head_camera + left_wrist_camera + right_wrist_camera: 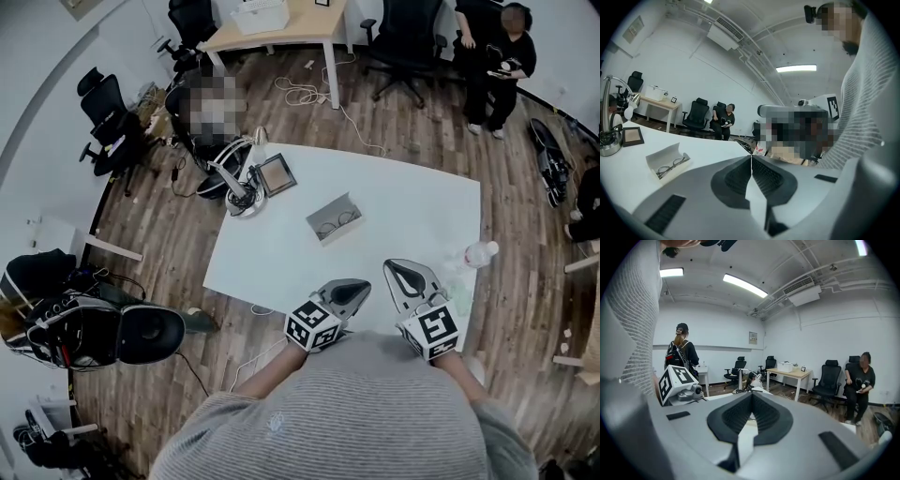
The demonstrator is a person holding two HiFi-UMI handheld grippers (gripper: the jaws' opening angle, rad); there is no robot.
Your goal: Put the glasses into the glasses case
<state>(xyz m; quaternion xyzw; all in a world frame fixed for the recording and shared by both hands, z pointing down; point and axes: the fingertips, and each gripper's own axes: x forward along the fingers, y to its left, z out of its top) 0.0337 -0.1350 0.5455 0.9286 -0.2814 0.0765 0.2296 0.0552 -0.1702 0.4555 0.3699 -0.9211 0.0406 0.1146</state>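
An open grey glasses case (335, 218) lies near the middle of the white table (403, 202), and thin-rimmed glasses (337, 225) lie in it. The left gripper view shows the case (665, 157) and the glasses (671, 166) to the left on the tabletop. Both grippers hover at the table's near edge, well short of the case. My left gripper (364, 286) is shut with nothing between its jaws, which meet in the left gripper view (751, 157). My right gripper (394, 266) is beside it, also shut and empty, its pads touching (751, 395).
A desk lamp with a round base (242, 195) and a small picture frame (277, 174) stand at the table's far left corner. A plastic bottle (478, 252) lies at the right edge. Office chairs, a wooden desk (281, 28), bags (84, 328) and seated people surround the table.
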